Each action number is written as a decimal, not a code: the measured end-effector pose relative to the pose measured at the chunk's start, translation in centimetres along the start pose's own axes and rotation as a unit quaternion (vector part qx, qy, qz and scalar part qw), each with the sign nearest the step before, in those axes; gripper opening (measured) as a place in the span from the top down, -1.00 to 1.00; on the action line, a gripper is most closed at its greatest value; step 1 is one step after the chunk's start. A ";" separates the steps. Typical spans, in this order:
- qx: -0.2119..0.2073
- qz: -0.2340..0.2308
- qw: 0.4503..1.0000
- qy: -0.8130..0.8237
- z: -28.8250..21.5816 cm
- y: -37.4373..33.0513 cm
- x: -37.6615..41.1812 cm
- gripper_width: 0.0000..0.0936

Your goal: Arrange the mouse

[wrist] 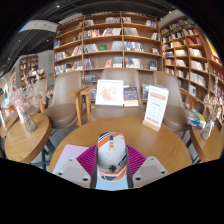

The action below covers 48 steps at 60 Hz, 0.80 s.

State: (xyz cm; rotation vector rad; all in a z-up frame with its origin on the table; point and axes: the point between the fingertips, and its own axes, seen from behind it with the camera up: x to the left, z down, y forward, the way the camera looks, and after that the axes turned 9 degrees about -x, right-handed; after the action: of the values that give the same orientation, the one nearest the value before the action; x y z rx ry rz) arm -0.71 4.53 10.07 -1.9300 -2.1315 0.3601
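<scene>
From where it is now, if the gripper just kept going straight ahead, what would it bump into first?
The gripper already holds the mouse. Straight ahead, the table looks bare, so probably the white sign at its far edge, though depth is hard to judge.

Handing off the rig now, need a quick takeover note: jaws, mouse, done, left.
Gripper: jaws closed on the white and grey computer mouse with orange accent, pink pads pressing both its sides.
Mouse: held just above the near edge of the round wooden table; whether it touches the top is unclear.
Beyond: two upright sign cards, chairs, bookshelves.
Done: mouse grasped.
Left: place it on the table, release.
</scene>
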 end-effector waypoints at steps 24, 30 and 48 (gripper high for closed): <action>0.057 0.004 0.998 -0.001 10.1 4.3 7.1 -0.09; 0.056 0.011 0.998 0.007 9.6 3.7 6.7 -0.71; 0.013 0.034 0.999 -0.021 3.7 -9.8 3.3 -0.83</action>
State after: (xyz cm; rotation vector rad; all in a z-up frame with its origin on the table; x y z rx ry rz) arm -11.47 6.79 10.02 -1.9996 -2.0801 0.4435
